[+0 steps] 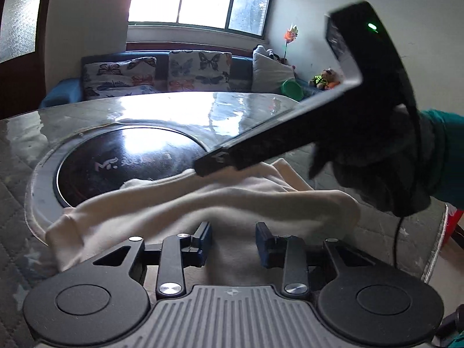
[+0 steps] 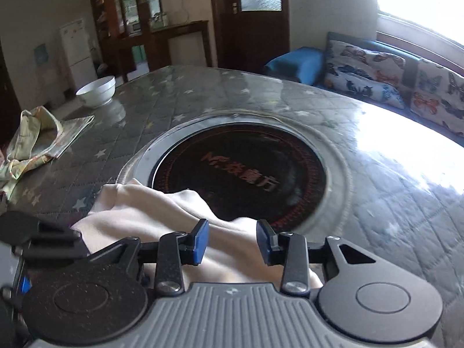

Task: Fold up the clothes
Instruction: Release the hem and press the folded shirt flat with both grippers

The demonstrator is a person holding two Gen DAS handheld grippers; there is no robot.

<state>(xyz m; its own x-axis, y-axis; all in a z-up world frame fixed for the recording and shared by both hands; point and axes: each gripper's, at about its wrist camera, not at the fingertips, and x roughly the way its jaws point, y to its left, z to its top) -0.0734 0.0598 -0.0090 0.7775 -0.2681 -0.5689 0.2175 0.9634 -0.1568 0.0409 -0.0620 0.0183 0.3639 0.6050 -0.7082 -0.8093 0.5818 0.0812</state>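
- Here, a glossy star-patterned worktop (image 2: 203,98) with a round black hob (image 2: 240,174) fills mid-frame; a butterfly-cushioned sofa (image 2: 377,66) lines the right.
- The cream garment (image 2: 150,211) lies bunched at lower centre, its near part hidden by both tongs.
- Left tongs (image 1: 233,243) and right tongs (image 2: 232,242) hang released above it.
- A white bowl (image 2: 97,91) sits upper left, contents unseen.

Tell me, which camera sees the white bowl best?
The right wrist view: the white bowl sits in plain sight at the table's far left edge, beyond a patterned cloth. The left wrist view does not show it.
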